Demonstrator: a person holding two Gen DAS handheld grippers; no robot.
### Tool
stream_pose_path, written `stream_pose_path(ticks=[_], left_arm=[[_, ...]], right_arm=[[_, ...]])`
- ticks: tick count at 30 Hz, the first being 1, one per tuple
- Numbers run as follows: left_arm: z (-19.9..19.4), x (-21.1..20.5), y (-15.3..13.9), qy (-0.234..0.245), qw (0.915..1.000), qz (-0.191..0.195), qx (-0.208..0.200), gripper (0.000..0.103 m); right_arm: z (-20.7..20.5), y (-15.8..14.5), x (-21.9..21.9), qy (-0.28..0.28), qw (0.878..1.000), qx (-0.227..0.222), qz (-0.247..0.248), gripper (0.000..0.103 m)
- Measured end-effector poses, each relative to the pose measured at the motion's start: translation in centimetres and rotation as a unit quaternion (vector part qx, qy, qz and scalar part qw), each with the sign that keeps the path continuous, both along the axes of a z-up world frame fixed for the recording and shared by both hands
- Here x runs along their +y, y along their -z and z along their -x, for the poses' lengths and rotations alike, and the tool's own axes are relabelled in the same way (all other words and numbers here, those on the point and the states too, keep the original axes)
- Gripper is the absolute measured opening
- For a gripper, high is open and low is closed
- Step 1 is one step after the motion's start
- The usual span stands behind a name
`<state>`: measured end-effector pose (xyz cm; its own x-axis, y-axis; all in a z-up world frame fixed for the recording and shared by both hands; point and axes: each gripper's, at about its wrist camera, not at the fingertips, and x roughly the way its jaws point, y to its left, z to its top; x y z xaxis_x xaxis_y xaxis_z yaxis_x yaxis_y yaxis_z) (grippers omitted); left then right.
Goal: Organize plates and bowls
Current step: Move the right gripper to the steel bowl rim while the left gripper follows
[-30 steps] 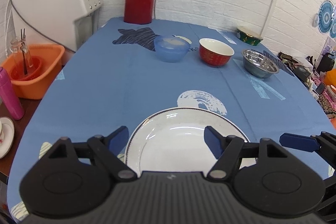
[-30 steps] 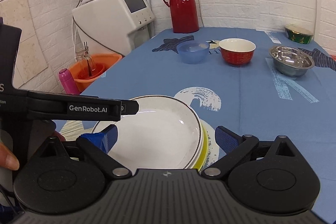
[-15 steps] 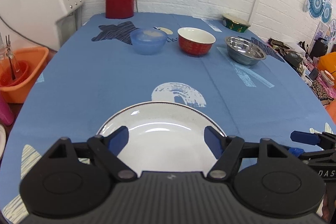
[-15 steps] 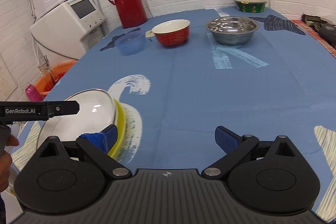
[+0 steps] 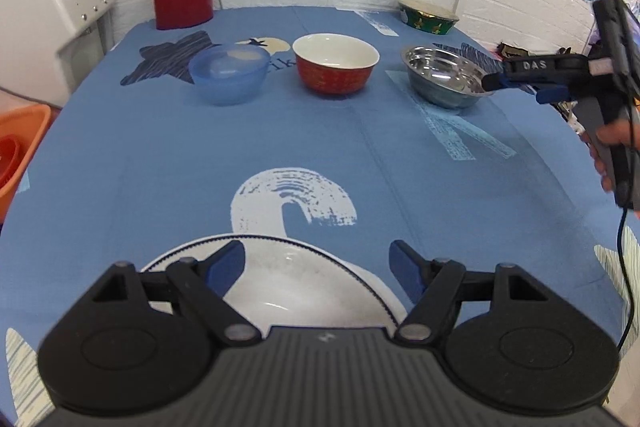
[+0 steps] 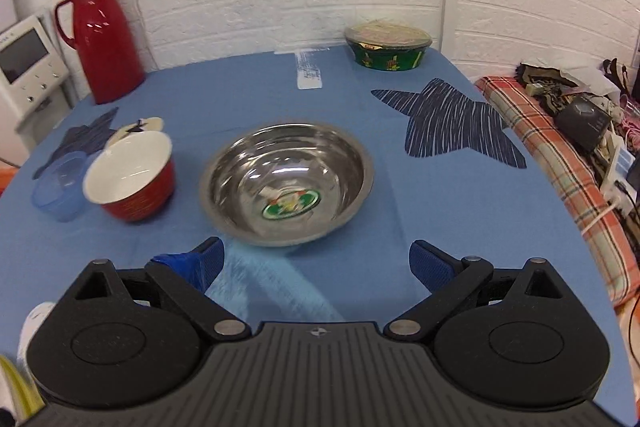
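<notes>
The biggest change is on the right side: the right gripper (image 6: 316,259), which a second ago hung beside the stacked plates at the near edge of the blue tablecloth (image 5: 320,147), has swung away and now faces the steel bowl (image 6: 286,183), stopping just short of its near rim. Its jaws are spread wide and carry nothing. I read that as the plate part being finished, with the bowls next and the steel one the likely first pick.

The left gripper (image 5: 318,267) has drawn back a little; the white plate (image 5: 280,279) that filled its view shows less than before. It hangs above the plate, jaws parted and empty, touching nothing as far as I can see.

Taking the steel bowl as the landmark: it is the widest and shallowest of the row, shiny, with a green and red sticker on its floor. Just left of it, close but apart, stands the red bowl (image 6: 132,179), deeper, white inside. Left again, nearly touching the red one, is the blue plastic bowl (image 6: 60,191), translucent and the smallest of the three. Well behind the steel bowl, near the wall, sits a green bowl (image 6: 388,49) with a cover on it. Far back to the left stands a red thermos jug (image 6: 102,35). The plate lies well in front of the steel bowl, toward the person.
</notes>
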<state>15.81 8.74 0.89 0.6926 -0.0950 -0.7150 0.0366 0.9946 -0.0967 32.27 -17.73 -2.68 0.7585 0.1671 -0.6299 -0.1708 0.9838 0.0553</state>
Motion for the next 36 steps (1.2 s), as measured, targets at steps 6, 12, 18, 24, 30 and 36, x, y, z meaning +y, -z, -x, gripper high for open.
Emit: stream_pose_path(ticks=[6,12,18,24,30,36], left_arm=[[-1.5,2.7,0.2,-0.031,0.9995,0.001,0.008,0.072],[-2.6,3.4,0.1,-0.033,0.9994,0.001,0.013,0.072],[-2.6,1.6,-0.5,-0.006,1.0,0.004,0.003,0.072],[-4.0,-1.4,-1.5,0.034,0.9994,0.004,-0.005,0.072],[-11.6,-4.8,-2.3,0.046,0.9954,0.079,0.026,0.072],[-17.9,-8.5,-0.7,0.026,0.9944,0.08,0.063,0.072]], right_arm=[[-8.2,2.4,1.8,0.002,0.994,0.087,0.068,0.087],[-8.6,3.4,2.0,-0.012,0.988,0.132,0.079,0.087],[-5.3,3.7,1.8,-0.056,0.979,0.182,0.076,0.087],[0.5,2.7,0.8,-0.086,0.984,0.148,0.05,0.087],[2.8,2.7,-0.4,-0.061,0.994,0.09,0.022,0.087],[1.7,3.9,-0.3,-0.069,0.994,0.077,0.024,0.087]])
